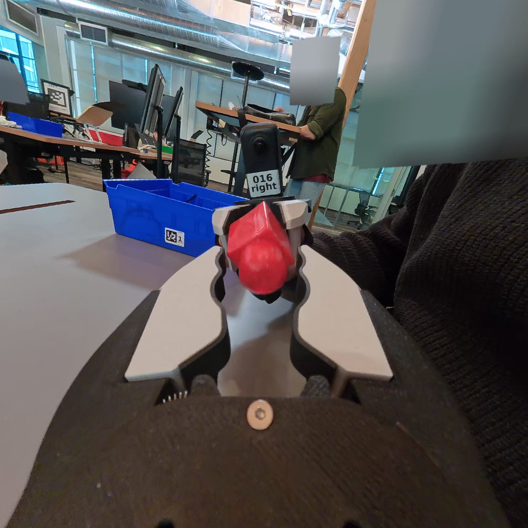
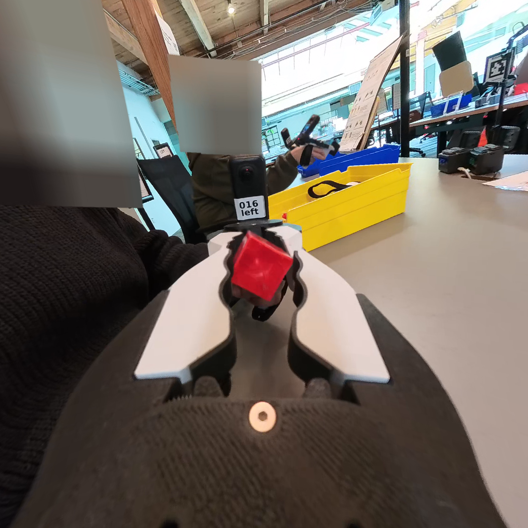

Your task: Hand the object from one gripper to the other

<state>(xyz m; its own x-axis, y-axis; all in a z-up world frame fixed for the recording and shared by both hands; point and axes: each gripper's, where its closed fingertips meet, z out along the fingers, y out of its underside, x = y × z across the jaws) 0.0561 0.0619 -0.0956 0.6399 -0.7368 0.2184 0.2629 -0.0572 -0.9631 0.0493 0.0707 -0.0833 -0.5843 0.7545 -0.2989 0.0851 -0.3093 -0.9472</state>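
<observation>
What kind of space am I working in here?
Likely an open-plan lab or workshop office: standing desks with monitors, exposed ceiling ducts, and blue and yellow parts bins on a grey table.

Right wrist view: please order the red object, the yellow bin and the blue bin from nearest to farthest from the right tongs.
1. Red object, between the right tongs tips.
2. Yellow bin, on the table, ahead to the right.
3. Blue bin, behind the yellow one.

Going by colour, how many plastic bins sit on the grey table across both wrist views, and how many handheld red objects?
Blue plastic bins: 2
Yellow plastic bins: 1
Red plastic block with a rounded end, held between the tools: 1
Total: 4
</observation>
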